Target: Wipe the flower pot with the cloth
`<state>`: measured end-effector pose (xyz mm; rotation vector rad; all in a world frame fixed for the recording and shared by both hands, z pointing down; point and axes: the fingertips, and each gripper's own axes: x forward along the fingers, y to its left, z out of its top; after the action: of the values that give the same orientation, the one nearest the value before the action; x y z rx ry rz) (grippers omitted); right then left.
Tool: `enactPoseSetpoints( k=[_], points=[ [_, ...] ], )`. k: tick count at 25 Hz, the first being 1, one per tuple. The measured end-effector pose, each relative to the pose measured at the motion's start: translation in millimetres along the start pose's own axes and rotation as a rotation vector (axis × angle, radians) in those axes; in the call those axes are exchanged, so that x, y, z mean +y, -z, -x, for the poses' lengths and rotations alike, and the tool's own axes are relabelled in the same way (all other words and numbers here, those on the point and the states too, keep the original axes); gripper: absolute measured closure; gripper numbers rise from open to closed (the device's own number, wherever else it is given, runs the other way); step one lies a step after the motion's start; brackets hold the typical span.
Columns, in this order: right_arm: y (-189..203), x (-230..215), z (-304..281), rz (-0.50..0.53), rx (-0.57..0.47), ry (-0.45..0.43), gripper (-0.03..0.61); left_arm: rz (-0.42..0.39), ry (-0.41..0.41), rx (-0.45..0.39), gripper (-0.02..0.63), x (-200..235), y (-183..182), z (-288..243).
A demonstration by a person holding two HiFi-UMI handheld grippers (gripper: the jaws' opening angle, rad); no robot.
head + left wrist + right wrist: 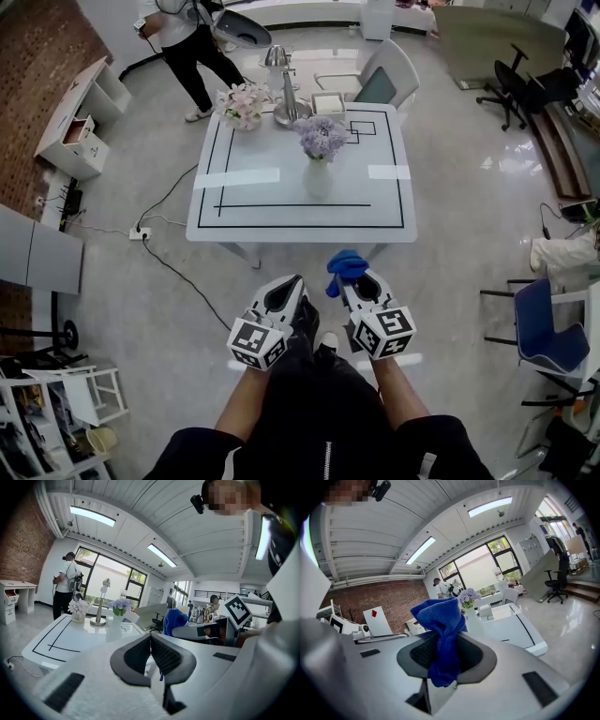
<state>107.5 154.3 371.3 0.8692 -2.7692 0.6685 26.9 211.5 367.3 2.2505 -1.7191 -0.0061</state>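
Flower pot (318, 178) stands at the middle of the desk (281, 187), well apart from us; we judge wiping not yet begun.

Head view: cloth (345, 266) bunched at the right tool (356, 281), carried toward the desk.

Left gripper view: left tool (150, 638) pressed together, empty, presumably free to steady the pot.

Right gripper view: right tool pinching the cloth, with a wad protruding for wiping.

**White tools, black clothes**

The left tool (284, 284) and the right tool (353, 280) are white shells, with dark ribbed pads (136, 656) lining the jaws. Each carries a cube (257, 343) of black-and-white square markers. The person wears black, with a pale zip (327, 459) down the front.
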Motion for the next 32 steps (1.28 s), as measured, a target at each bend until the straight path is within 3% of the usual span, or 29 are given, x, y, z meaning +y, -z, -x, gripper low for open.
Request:
enactPoseSetpoints(
  k=[13, 22, 25, 28, 32],
  points=[
    [-14, -77, -139, -0.030, 0.123, 0.125, 0.480, 0.035, 0.051, 0.051, 0.607, 117, -14, -109],
    [-35, -162, -202, -0.058, 0.163, 0.296, 0.480, 0.035, 0.093, 0.081, 0.607, 175, -14, -170],
    [-42, -186, -230, -0.055, 0.174, 0.276, 0.480, 0.030, 0.091, 0.102, 0.607, 184, -6, -188],
    [-54, -200, -255, 0.016, 0.183, 0.237, 0.480, 0.030, 0.065, 0.102, 0.607, 188, -3, -203],
    [-55, -203, -276, 0.039, 0.197, 0.142, 0.480, 0.014, 0.030, 0.103, 0.607, 191, 8, -214]
  ],
)
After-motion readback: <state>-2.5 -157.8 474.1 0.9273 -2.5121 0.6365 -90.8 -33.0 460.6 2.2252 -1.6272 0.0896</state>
